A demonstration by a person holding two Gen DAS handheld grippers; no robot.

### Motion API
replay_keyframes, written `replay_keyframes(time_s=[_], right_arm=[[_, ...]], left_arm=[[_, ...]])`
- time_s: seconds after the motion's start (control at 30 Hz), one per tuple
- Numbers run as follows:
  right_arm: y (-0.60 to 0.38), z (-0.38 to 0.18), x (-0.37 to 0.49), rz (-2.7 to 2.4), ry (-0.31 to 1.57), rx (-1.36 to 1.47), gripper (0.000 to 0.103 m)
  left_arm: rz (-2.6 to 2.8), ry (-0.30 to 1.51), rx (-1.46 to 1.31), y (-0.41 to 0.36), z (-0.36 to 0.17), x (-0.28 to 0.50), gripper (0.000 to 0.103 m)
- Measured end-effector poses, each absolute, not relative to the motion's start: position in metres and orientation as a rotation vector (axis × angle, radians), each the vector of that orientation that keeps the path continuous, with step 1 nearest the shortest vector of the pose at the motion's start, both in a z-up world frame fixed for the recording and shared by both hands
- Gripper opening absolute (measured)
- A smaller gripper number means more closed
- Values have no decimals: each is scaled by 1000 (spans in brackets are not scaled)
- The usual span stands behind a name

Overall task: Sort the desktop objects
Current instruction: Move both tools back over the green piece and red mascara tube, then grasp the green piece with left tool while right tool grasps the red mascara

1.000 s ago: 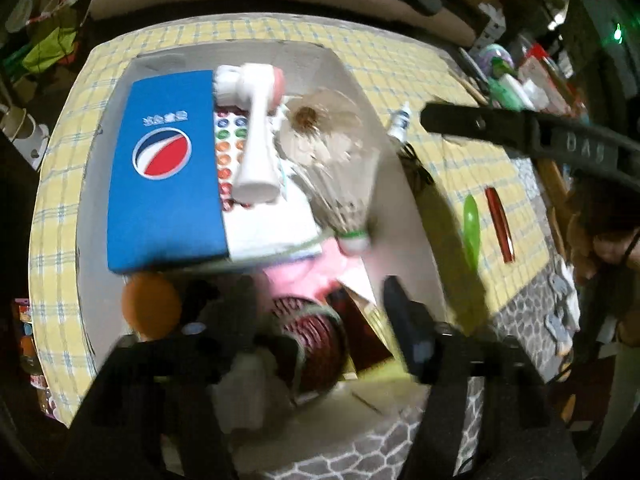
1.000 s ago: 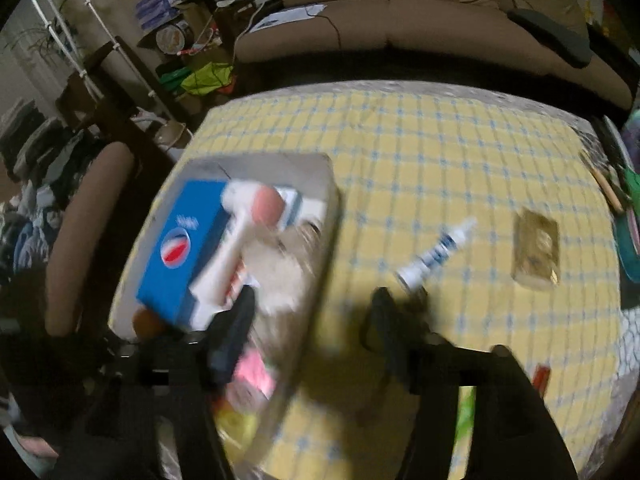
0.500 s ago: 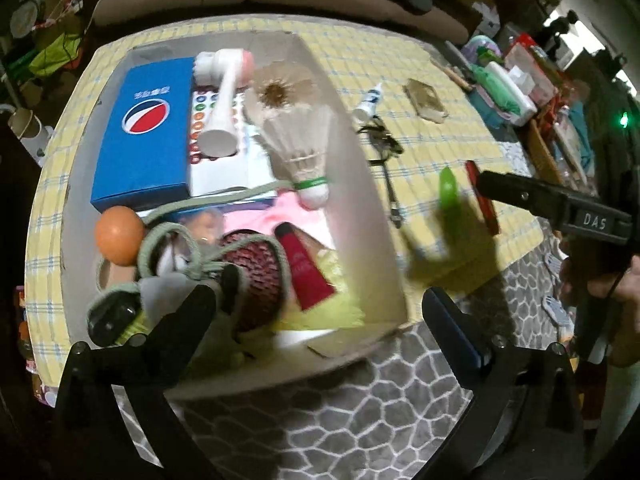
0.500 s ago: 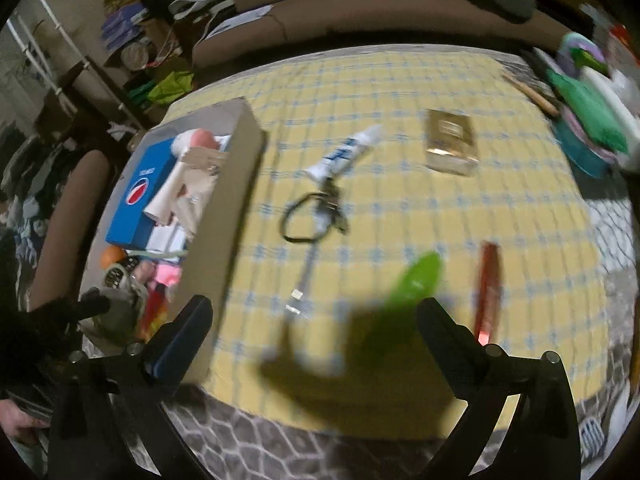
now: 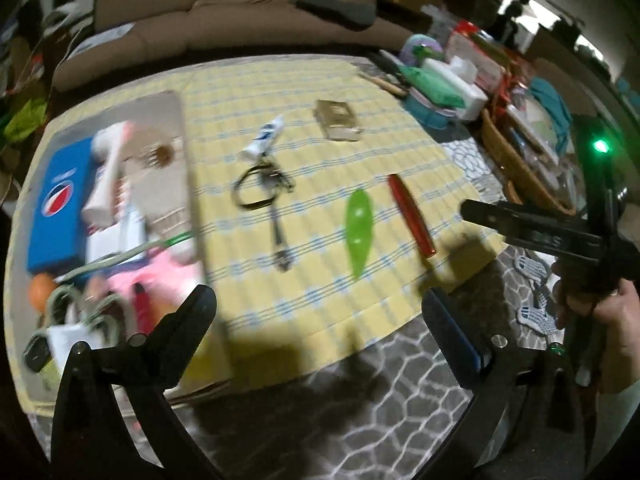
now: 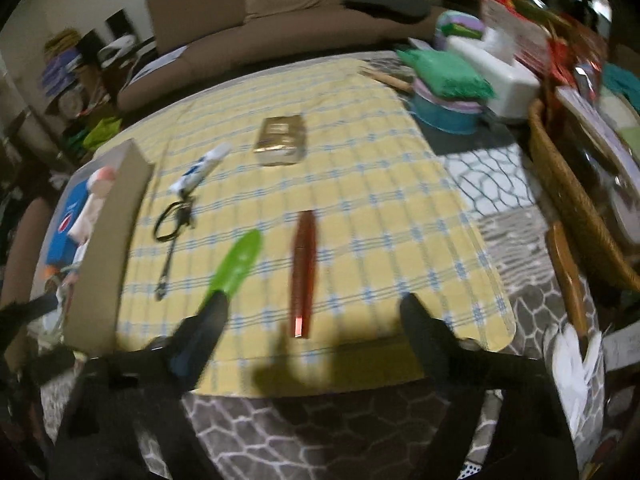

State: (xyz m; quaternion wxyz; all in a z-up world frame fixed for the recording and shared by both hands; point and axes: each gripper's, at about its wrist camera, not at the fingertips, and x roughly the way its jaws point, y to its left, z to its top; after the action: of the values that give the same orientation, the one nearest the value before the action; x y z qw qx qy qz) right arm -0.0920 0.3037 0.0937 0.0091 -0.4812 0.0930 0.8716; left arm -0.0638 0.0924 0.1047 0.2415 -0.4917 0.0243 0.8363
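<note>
On yellow checked cloth (image 6: 360,168), beside filled cardboard box (image 6: 108,248): loose items awaiting sorting.
Counted outside the box: one green leaf-shaped piece (image 6: 236,260), one red pen-like stick (image 6: 303,268), one small tube (image 6: 202,168), one gold packet (image 6: 280,140), one black loop with metal chain (image 6: 172,232). They lay apart, probably for picking singly. Right gripper (image 6: 312,320) hovered over the stick, fingers apart and closing, nothing between. Left gripper (image 5: 320,312) stood wide apart, empty, near the table edge.
</note>
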Motion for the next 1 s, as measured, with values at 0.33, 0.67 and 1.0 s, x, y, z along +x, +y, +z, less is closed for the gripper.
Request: replay_keyframes(time_s=[0.33,0.67,1.0], right_arm=[[309,46,-119,2702,483,-1517,50],[291,25,-139,2701,288,-1576,26],[295,25,-135,2714,307,-1565,19]], left_arm=[[2251,136,-1371,156,42,-88,93],[2281,261,-1317,187,5,-111,85],[2330,265,-1207,194,6,-111,31]])
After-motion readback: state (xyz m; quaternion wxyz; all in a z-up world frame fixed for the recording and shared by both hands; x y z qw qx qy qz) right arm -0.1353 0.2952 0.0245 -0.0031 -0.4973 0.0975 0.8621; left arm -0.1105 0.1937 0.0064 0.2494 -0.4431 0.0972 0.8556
